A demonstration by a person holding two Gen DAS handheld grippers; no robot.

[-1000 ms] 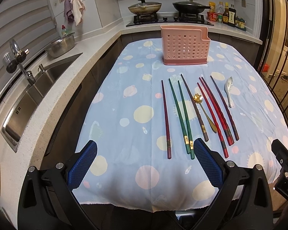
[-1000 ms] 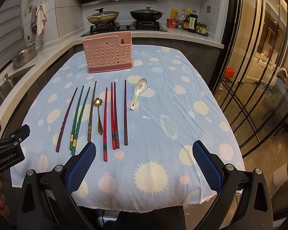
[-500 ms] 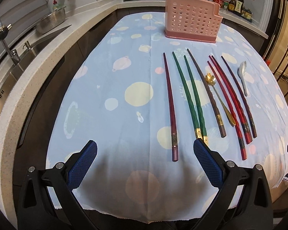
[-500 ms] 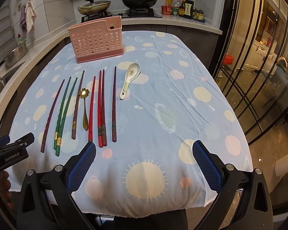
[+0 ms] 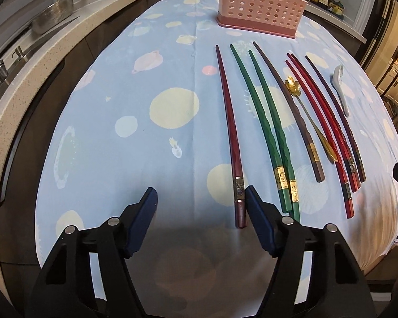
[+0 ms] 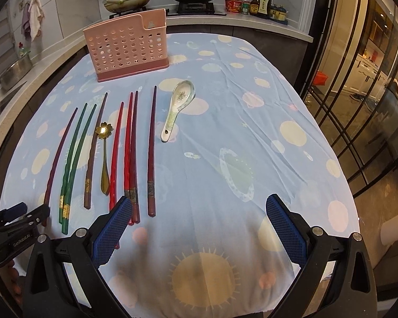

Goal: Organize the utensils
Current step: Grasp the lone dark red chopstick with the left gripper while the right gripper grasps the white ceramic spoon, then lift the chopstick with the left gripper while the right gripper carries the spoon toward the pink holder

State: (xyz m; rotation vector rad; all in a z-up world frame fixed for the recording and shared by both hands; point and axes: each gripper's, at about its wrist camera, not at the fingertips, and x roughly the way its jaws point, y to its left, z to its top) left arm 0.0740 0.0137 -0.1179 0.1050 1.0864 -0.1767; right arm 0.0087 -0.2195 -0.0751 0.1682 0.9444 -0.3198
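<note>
Right, bench [image 5: 172, 53] under the spotted cloth, pink utensil rack [image 5: 260, 2] at the far end, nothing in it yet. First pick in hand: left hand-held gripper [image 5: 201, 228] is closing, empty, its right pad beside the leftmost maroon chopstick [image 5: 230, 132]. Next it must straddle that near end. Right hand-held gripper [image 6: 199, 230] is wide open, empty. Clear cloth left; near edge close.
</note>
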